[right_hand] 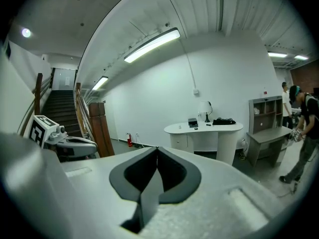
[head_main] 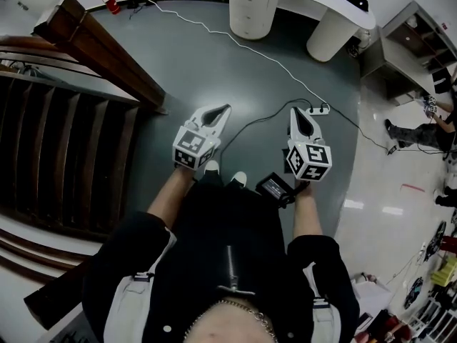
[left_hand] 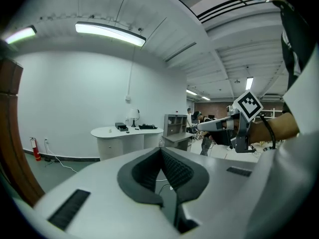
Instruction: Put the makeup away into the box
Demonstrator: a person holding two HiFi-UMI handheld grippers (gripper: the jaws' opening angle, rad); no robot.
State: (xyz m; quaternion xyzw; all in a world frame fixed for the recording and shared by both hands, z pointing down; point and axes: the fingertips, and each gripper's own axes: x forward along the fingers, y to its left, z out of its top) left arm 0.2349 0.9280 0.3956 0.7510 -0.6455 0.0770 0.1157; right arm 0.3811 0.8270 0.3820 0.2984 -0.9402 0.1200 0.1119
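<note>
Left tool (head_main: 226, 108): smooth white hard shell tapering to a point, ribbed black pads (left_hand: 177, 169) meeting at the tip. Closed, nothing between. Right tool (head_main: 293, 111): same build, matte black pads tip to tip, closed, empty. Black-and-white marker cube (head_main: 193, 147) at the near end of each. Held side by side, apart, above smooth dark grey-green floor (head_main: 200, 70). Thin white cable (head_main: 235, 39) snaking across it toward a white power strip (head_main: 318, 110).

Left: dark brown wooden staircase (head_main: 64, 148), thick square-section handrail (head_main: 100, 52). Far: white rounded surface (right_hand: 204, 129) on curved pedestals, small lamp (right_hand: 206, 111) on top; red fire extinguisher (head_main: 108, 2) by the wall. Right: grey open shelf unit (right_hand: 266, 116), glossy pale tiles (head_main: 385, 184), person (right_hand: 305, 133) standing there. Plain white walls, tube lights (right_hand: 152, 45) on the ceiling.

Makeup and box: in no view.
</note>
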